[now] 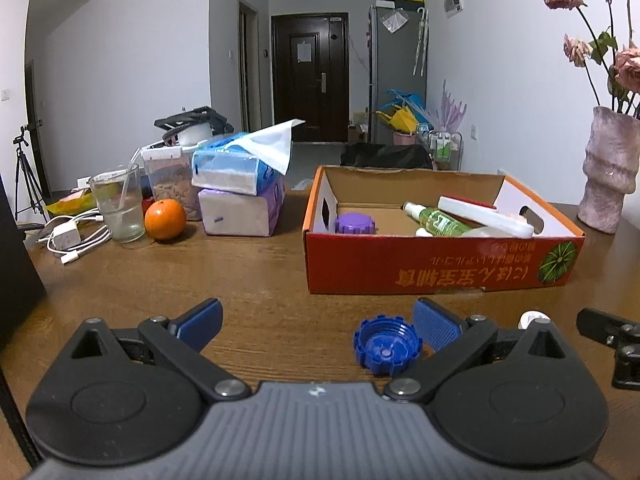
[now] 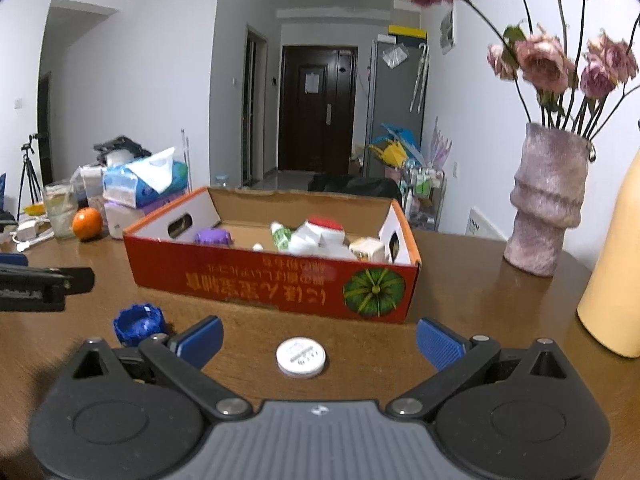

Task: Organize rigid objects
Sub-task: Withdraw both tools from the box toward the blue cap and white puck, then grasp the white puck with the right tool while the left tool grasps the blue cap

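Observation:
A red cardboard box [image 1: 436,266] [image 2: 256,276] stands on the brown table, holding a purple cap [image 1: 355,223], a green bottle [image 1: 438,220] and white containers. My left gripper [image 1: 318,322] is open just above the table; a blue toothed cap [image 1: 387,345] lies upside down between its fingers, close to the right pad. My right gripper [image 2: 320,334] is open too, with a white round lid [image 2: 301,357] lying flat on the table between its fingers. The blue toothed cap [image 2: 139,323] lies left of the right gripper's left finger. The white round lid [image 1: 530,318] peeks behind the left gripper's right finger.
An orange [image 1: 165,219], a glass with a straw [image 1: 119,208], tissue packs [image 1: 240,188] and white chargers [image 1: 66,236] crowd the far left. A pink vase of dried roses [image 2: 546,204] and a yellow bottle [image 2: 616,280] stand at right. The other gripper's black tip [image 1: 608,326] [image 2: 44,280] shows at each view's edge.

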A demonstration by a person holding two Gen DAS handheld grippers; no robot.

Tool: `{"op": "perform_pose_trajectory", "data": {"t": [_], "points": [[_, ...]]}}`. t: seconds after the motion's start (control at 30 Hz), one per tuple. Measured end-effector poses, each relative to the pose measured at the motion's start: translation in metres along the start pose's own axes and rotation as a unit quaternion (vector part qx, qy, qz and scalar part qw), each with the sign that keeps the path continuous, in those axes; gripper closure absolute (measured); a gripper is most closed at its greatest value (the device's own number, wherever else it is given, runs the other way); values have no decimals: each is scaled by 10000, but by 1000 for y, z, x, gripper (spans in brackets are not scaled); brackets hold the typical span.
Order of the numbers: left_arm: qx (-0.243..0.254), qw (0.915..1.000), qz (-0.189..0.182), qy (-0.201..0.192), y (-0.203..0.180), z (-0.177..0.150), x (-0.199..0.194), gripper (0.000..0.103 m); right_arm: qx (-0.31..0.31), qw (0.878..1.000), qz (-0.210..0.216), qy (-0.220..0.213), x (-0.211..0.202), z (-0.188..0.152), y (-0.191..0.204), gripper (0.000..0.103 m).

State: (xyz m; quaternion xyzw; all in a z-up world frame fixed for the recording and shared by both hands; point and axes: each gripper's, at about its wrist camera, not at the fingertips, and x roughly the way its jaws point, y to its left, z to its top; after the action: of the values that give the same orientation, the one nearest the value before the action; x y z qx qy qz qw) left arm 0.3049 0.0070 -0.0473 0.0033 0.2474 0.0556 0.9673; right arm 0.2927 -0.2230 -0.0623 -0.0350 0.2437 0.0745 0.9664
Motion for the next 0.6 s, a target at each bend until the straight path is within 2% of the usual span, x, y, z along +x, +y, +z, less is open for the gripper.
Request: {"op": "perform_pose_trajectory", "data": {"t": [0.17,0.37,0.5,0.57,0.6], "points": [[-14,10000,6,87,1,-2,4,0,-146,9995,16,295,19,-12,5,2],[-10,9999,28,159,0,-3,9,0,-168,9979,205,592,45,-18,4,12],[4,9998,41,183,0,-5,11,0,-154,9973,152,706,62,-17,6,30],[13,9998,46,200,0,-5,12,0,-18,9969,172,763,70,-15,3,34],[12,9998,41,213,-1,-5,13,0,44,9966,205,800,73,-15,2,39]]}}
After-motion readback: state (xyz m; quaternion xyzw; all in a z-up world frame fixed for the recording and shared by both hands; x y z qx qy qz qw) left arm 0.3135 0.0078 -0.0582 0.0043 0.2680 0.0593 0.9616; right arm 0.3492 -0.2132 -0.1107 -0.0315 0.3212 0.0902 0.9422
